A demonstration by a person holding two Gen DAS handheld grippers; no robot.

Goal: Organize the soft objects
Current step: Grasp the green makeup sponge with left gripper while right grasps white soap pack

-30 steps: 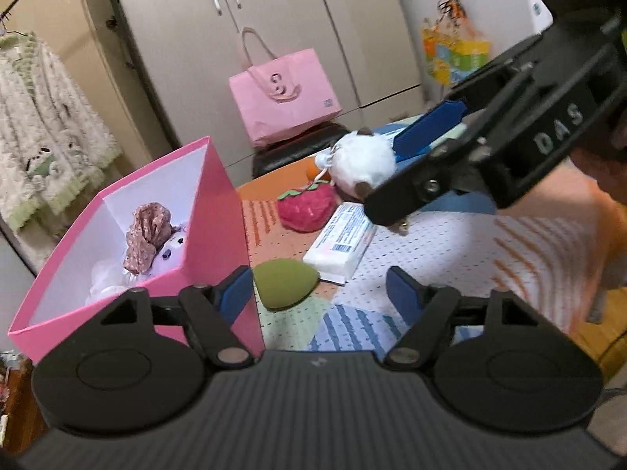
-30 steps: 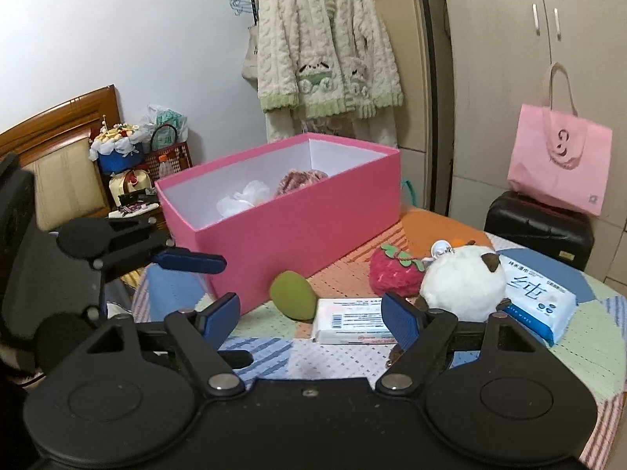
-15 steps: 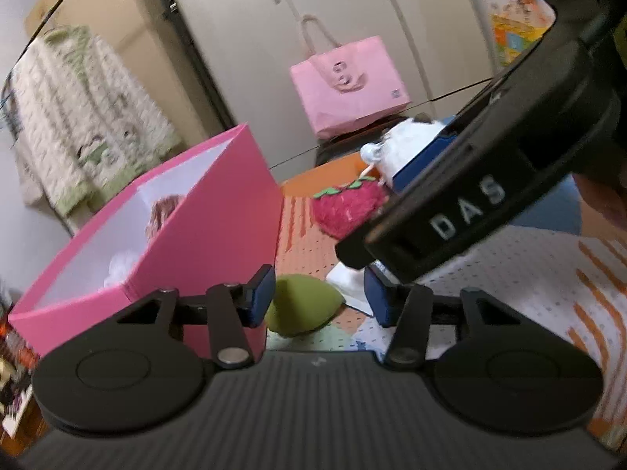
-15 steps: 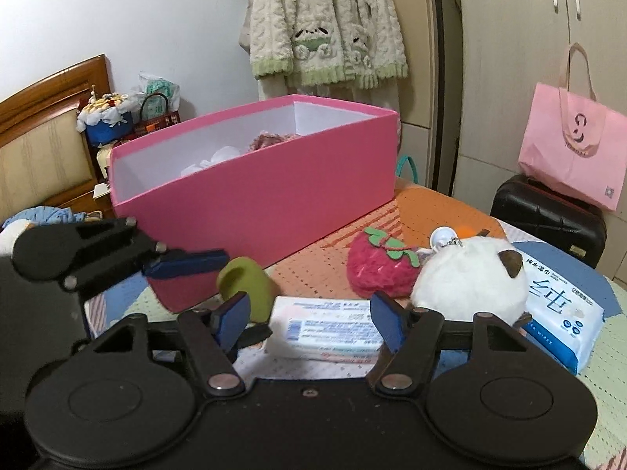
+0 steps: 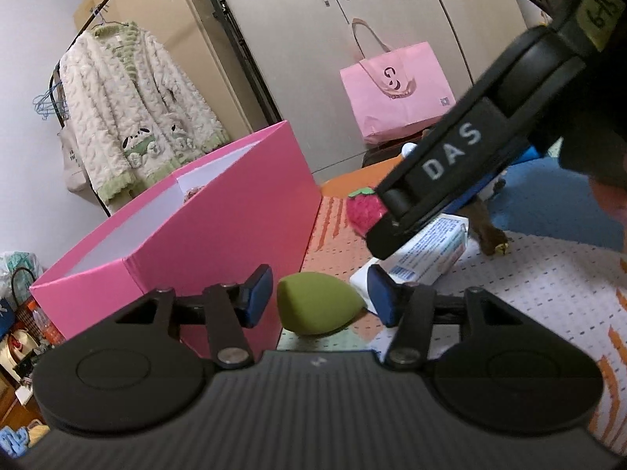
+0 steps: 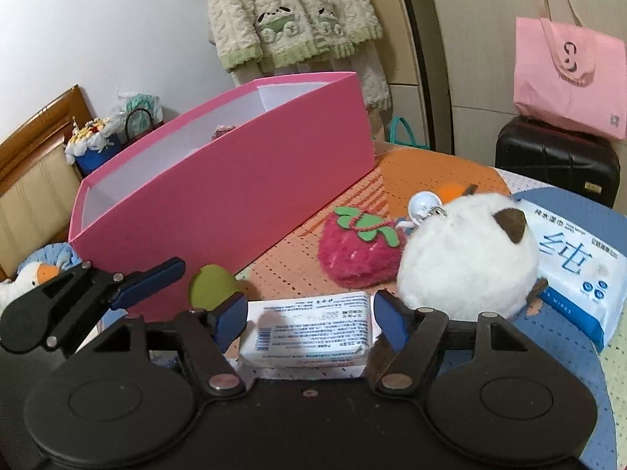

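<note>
A green teardrop sponge (image 5: 317, 305) lies on the tablecloth beside the pink box (image 5: 219, 235). It sits between the jaws of my left gripper (image 5: 319, 297), which are opening with a small gap at each pad. In the right wrist view a white tissue pack (image 6: 309, 329) lies between the jaws of my right gripper (image 6: 309, 319). These jaws are opening too, and the pads stand at the pack's ends. A left finger (image 6: 149, 280) reaches in beside the sponge (image 6: 211, 286). Behind are a strawberry plush (image 6: 356, 250) and a white plush ball (image 6: 466, 258).
The pink box (image 6: 235, 180) stands open-topped with soft items low inside. A blue-and-white wipes pack (image 6: 572, 270) lies at the right. Off the table are a black suitcase (image 6: 556, 160) bearing a pink tote (image 6: 568, 78), a hanging cardigan (image 5: 133, 117) and a goose plush (image 6: 35, 274).
Both grippers have come down and forward toward the table. The left jaws narrowed around the green sponge. The right gripper now straddles the tissue pack and fills more of the left view.
</note>
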